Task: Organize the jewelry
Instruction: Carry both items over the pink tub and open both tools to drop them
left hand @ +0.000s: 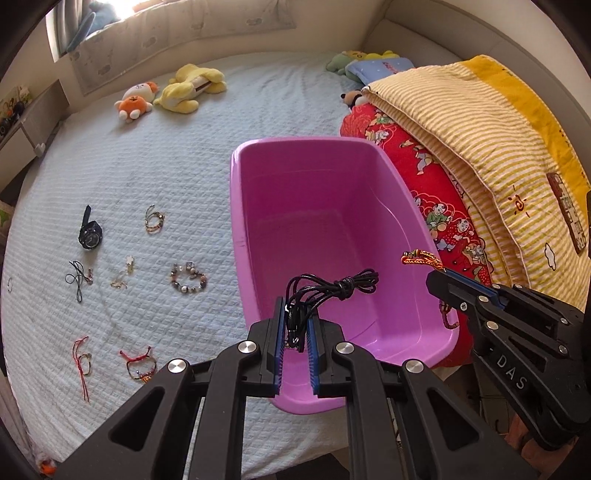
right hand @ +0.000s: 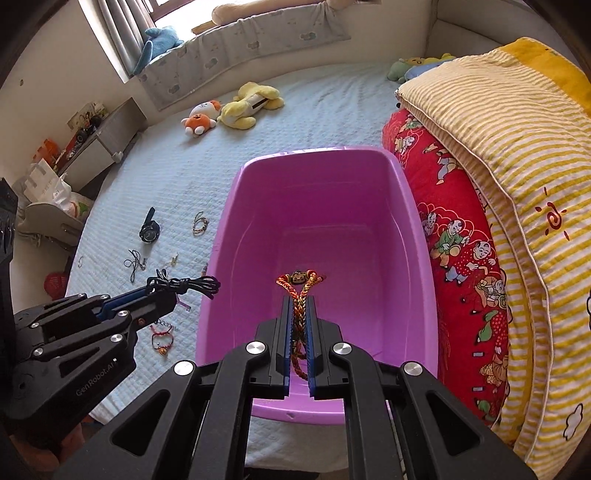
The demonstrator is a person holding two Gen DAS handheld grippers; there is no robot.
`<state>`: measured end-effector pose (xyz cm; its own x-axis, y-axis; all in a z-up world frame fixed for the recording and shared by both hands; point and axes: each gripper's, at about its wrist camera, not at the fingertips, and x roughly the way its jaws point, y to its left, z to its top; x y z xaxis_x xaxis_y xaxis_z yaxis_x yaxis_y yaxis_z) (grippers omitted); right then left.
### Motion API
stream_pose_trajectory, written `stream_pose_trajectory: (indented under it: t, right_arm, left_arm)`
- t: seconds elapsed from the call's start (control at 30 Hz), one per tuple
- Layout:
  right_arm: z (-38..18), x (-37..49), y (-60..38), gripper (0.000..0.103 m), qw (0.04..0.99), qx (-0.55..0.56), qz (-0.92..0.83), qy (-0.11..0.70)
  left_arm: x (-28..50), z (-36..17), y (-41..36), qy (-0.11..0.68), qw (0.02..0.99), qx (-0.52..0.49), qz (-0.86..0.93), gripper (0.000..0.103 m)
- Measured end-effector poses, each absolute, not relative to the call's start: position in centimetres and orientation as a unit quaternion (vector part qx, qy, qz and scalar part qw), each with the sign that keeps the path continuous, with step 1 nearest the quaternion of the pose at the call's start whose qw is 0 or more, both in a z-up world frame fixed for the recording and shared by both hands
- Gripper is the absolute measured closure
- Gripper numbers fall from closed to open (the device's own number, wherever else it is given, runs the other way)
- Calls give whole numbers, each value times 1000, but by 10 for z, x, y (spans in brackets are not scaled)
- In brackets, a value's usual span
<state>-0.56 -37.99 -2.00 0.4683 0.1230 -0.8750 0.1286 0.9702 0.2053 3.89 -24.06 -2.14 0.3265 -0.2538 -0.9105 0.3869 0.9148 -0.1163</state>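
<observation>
Two grippers hang over a glossy purple plastic tub [left hand: 325, 206] on a quilted pale-blue bed [left hand: 147, 166].
Left gripper [left hand: 295, 328] clamps a knotted black cord [left hand: 343, 286]; right gripper [right hand: 299, 332] pinches a braided red-gold bracelet [right hand: 299, 291]; loose bracelets [left hand: 187, 277] lie beside.

Pale quilted bed [left hand: 177, 155]; padded headboard [right hand: 240, 40]; bright window [right hand: 173, 11] (curtained); folded striped quilt [right hand: 517, 147].
</observation>
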Motion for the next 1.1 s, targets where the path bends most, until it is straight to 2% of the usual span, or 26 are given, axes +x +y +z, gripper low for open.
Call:
stream_pose_trajectory:
  t: [0.4,0.47,0.5,0.57,0.63,1.1]
  right_arm:
    - [-46,20,-406,96,829,125,-6,545]
    - [-47,25,-408,86,828,115,-14,548]
    - [-47,26,-411,83,828,116,-19,548]
    - [-48,28,-416,67,825,124,-27,550]
    - [-47,28,-421,67,824,129,-33,551]
    - [-36,13,-412,66,820,131,-24,557]
  left_arm:
    - [66,-44,-273,568,796,89,-190,90]
    - [68,-42,-272,564,799,92,-188,73]
    - [69,-41,-271,561,801,94,-185,68]
    - [70,-39,-269,558,805,93,-180,52]
    - [71,-38,-267,557,806,92,-176,46]
    - [63,-23,-255,551,813,89,-165,46]
